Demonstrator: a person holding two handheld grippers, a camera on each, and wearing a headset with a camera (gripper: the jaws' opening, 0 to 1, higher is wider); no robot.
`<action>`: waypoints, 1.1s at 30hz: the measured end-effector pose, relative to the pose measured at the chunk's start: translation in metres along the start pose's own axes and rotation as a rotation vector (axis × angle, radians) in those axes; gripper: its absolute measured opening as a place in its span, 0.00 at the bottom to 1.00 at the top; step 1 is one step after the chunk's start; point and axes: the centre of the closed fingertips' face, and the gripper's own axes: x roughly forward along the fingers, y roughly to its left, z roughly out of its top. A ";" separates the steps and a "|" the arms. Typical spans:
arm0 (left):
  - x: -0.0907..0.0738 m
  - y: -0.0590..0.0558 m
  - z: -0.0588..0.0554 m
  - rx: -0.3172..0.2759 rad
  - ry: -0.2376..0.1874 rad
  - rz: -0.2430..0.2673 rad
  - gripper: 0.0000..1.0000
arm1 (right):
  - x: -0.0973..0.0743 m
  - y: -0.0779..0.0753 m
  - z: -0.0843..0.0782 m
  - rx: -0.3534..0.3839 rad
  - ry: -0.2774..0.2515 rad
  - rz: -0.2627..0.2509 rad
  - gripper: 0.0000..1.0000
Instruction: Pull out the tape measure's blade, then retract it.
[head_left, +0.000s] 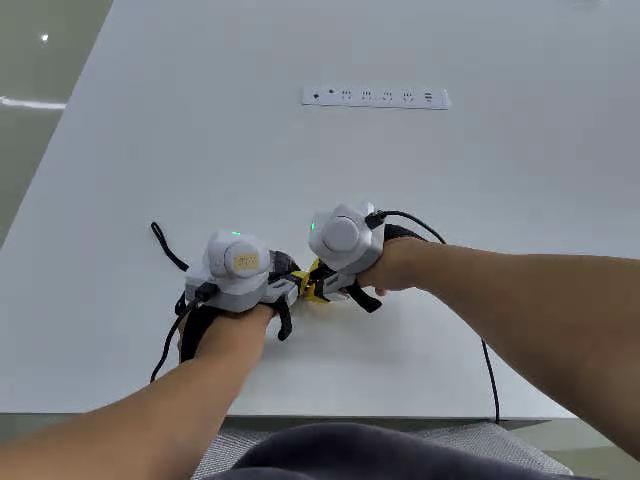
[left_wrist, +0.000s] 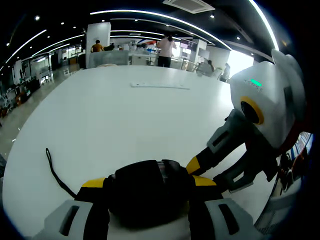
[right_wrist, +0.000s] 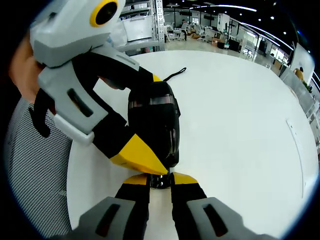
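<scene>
Head view: looking down on a white bench (head_left: 300, 160), both grippers nose to nose near its front edge. Can make out the left gripper (head_left: 288, 290) coming in from the left and the right gripper (head_left: 320, 282) from the right. Squeezed between them, mostly hidden: a yellow-and-black tape measure (head_left: 307, 284). Can't tell the finger gaps from up here. Also spotting a black strap (head_left: 166, 246) trailing off left on the bench, a white power strip (head_left: 376, 97) well apart toward the far side, and a black cable (head_left: 487, 365) dropping over the front edge.

Left gripper view: staring straight at the tape measure (left_wrist: 150, 192), black case, low and centre on the bench (left_wrist: 125, 115). Held by the left gripper (left_wrist: 148, 200), with yellow-tipped fingers (left_wrist: 93, 183) pressed on either side, so spread about case-wide and gripping. Seeing the right gripper (left_wrist: 207, 174) reach in from the right, touching the case. Strap (left_wrist: 52, 170) lying just left.

Right gripper view: same tape measure (right_wrist: 160, 130) just ahead, pinched side to side by the left gripper (right_wrist: 146, 116). Down at the bottom, the right gripper (right_wrist: 160, 180) with fingers (right_wrist: 134, 180) drawn narrow, nipping a small end tab (right_wrist: 161, 183) at the case's near edge. Can't see any blade pulled out. Strap (right_wrist: 175, 75) beyond the case, power strip (right_wrist: 295, 145) far right.
</scene>
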 end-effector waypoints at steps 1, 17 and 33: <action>0.000 0.000 0.000 0.000 0.001 0.000 0.61 | 0.000 0.000 0.000 -0.005 -0.004 -0.003 0.16; -0.001 0.001 0.000 -0.022 0.000 0.008 0.61 | -0.016 -0.004 -0.012 0.104 -0.052 -0.014 0.00; -0.003 0.001 0.000 -0.028 -0.001 0.012 0.61 | -0.012 -0.003 -0.007 0.040 -0.048 -0.044 0.15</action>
